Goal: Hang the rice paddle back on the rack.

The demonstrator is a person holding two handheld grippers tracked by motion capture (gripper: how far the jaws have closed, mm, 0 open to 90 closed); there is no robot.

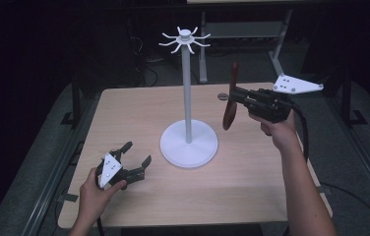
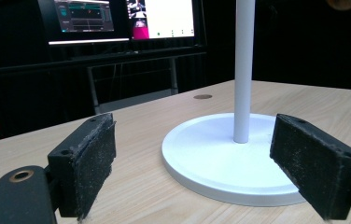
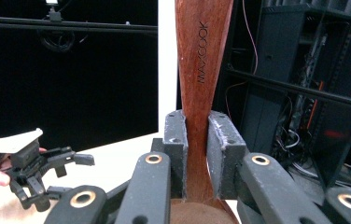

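A white stand (image 1: 188, 93) with a round base (image 2: 220, 163), a tall pole (image 2: 243, 70) and hooks at its top (image 1: 185, 40) rises from the middle of the table. To its right, above the table, my right gripper (image 1: 233, 95) is shut on a dark wooden utensil (image 1: 230, 101) that hangs upright, handle up. In the right gripper view the pads (image 3: 177, 140) pinch the utensil's narrow neck (image 3: 202, 70). My left gripper (image 1: 138, 156) rests open on the table at the front left. Its pads (image 2: 89, 163) stand wide apart with nothing between them, facing the stand's base.
The light wooden table (image 1: 252, 172) has a small round grommet (image 1: 223, 97) near its far edge. Monitors (image 2: 122, 18) glow behind the table in the left gripper view. Dark racks and cables (image 3: 304, 93) fill the surroundings.
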